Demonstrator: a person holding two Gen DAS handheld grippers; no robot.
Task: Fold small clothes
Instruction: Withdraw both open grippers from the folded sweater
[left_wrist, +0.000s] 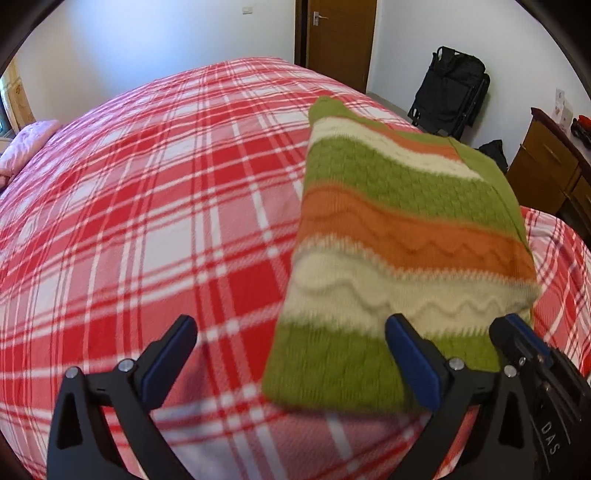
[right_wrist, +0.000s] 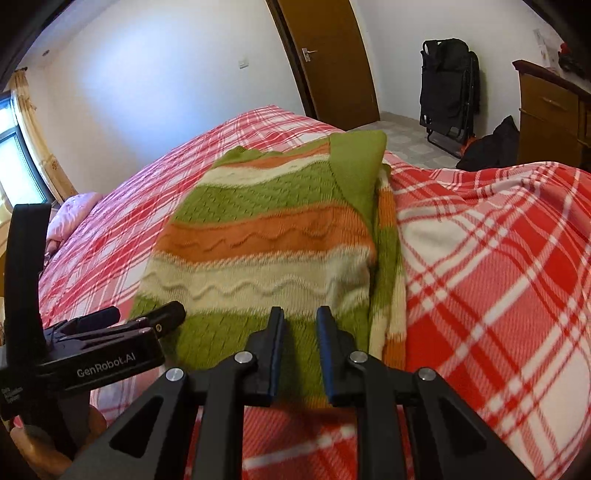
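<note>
A knitted sweater with green, orange and cream stripes (left_wrist: 399, 236) lies folded into a rectangle on the red plaid bedspread (left_wrist: 147, 206). It also shows in the right wrist view (right_wrist: 266, 236), with one sleeve edge along its right side. My left gripper (left_wrist: 291, 336) is open and empty, with its right finger over the sweater's near green hem. My right gripper (right_wrist: 300, 325) hovers over the near hem with its jaws a narrow gap apart, holding nothing. The left gripper shows at the left of the right wrist view (right_wrist: 147, 317).
A pink pillow (left_wrist: 22, 147) lies at the bed's far left. A wooden door (left_wrist: 340, 33), a folded black chair (left_wrist: 450, 92) and a wooden dresser (left_wrist: 550, 162) stand beyond the bed on the right. A dark bag (right_wrist: 491, 144) lies on the floor.
</note>
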